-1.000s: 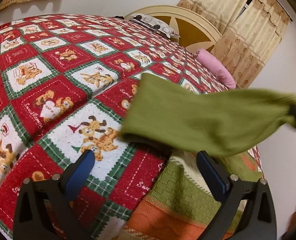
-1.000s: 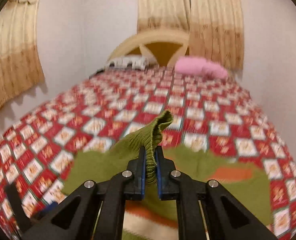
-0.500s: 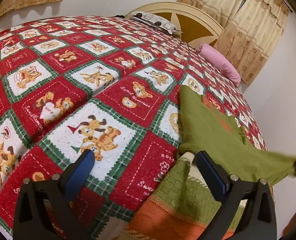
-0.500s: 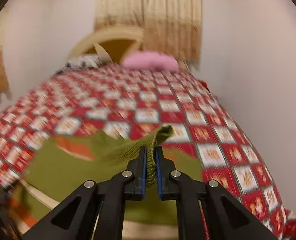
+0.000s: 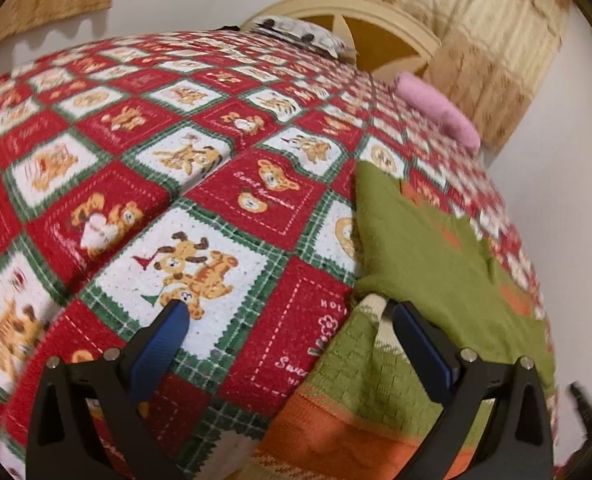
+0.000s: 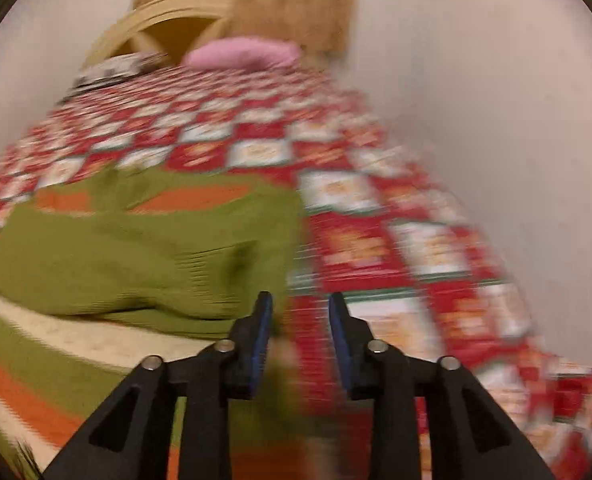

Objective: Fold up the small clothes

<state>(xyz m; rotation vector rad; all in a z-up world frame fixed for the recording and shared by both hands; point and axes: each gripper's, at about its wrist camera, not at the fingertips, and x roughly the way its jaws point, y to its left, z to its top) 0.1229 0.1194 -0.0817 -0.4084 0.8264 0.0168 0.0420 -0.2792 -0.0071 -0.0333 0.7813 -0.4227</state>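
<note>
So the right gripper (image 6: 299, 320) is seen with its fingers (image 6: 262, 320) parted and nothing pinched between them; they have just been opening, and the green sleeve (image 6: 200, 268) that was being carried is let go and left lying across the body of the sweater (image 6: 108, 240). That release looks deliberate: the sleeve is laid inward over the chest so the garment gets narrower, which is probably the first fold of the job. The picture on that side is quite smeared, so whether a bit of knit is brushing the left-hand finger can't be told. The left gripper (image 5: 292, 320) is held low over the sweater's striped hem (image 5: 359, 408), fingers (image 5: 160, 344) spread wide and gripping nothing, one over the bedspread and the other over the knit; it seems to be parked there to be ready for the other side or the hem. The sweater is found near the foot end of the bed (image 5: 144, 184), flat on the red teddy-bear bedspread, toward its right edge near the wall (image 6: 495, 120). Farther out, a pink pillow (image 5: 439, 108) and a patterned one are seen by the headboard (image 5: 359, 16), with curtains (image 5: 495, 40) behind. More folding is judged to be left.
</note>
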